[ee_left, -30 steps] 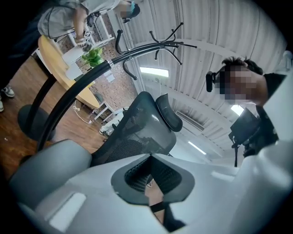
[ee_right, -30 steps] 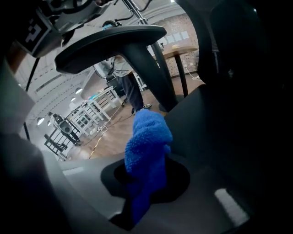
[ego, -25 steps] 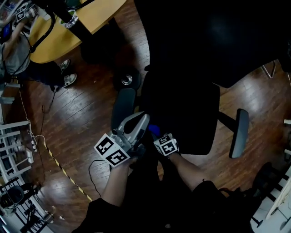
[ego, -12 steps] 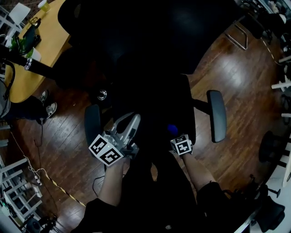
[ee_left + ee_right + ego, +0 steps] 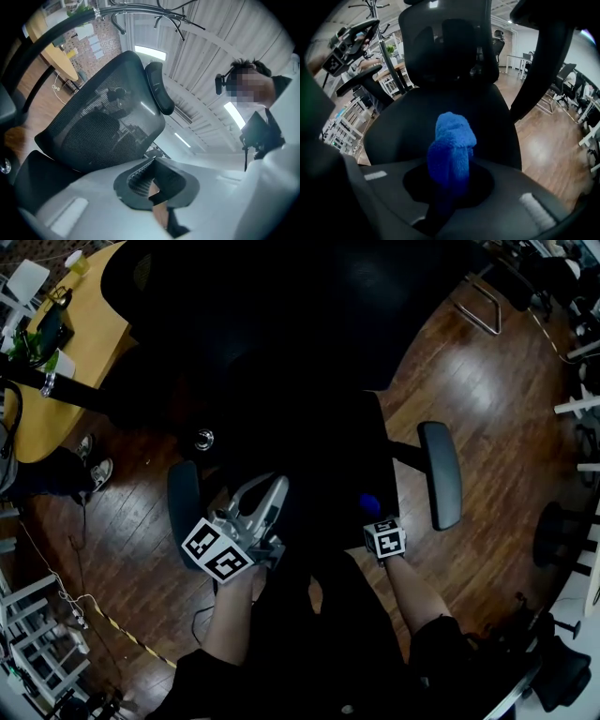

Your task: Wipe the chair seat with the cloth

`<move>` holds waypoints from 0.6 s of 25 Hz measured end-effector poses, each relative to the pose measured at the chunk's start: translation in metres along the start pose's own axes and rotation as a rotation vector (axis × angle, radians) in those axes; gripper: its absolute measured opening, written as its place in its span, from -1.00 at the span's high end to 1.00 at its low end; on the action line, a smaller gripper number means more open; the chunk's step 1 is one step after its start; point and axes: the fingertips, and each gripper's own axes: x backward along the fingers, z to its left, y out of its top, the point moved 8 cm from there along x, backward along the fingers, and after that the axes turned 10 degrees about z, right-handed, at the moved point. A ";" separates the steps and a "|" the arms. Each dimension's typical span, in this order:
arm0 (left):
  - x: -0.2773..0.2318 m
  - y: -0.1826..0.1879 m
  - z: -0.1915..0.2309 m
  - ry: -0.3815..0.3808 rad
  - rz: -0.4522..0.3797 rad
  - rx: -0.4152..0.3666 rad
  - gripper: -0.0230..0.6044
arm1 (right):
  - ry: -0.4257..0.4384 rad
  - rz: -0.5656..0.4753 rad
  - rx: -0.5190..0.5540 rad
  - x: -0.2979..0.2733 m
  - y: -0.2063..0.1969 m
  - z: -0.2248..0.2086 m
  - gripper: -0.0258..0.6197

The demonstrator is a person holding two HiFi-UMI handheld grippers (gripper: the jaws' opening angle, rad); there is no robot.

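Note:
The black office chair's seat fills the middle of the head view, with its left armrest and right armrest on either side. My right gripper is shut on a bunched blue cloth at the seat's front right edge. In the right gripper view the cloth stands up from the jaws above the seat, apart from it, with the backrest behind. My left gripper is shut and empty beside the left armrest. It points up at the mesh backrest.
A wooden table with small items stands at the upper left, above the wood floor. A chair caster shows by the left armrest. Other chairs stand at the right edge. A coat rack rises overhead.
My right gripper has carried the cloth from beside the left armrest to the right, in front of the seat. The left gripper's view has swung onto the mesh backrest.

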 end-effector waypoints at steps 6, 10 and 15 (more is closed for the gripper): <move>0.022 0.009 0.006 0.033 -0.062 0.006 0.93 | 0.009 -0.069 -0.025 0.001 0.047 0.008 0.81; 0.045 0.021 0.021 0.063 -0.101 0.023 0.93 | 0.060 -0.163 0.061 -0.027 0.150 0.040 0.81; 0.054 0.027 0.022 0.132 -0.182 0.050 0.93 | 0.200 -0.185 0.179 -0.072 0.264 0.087 0.81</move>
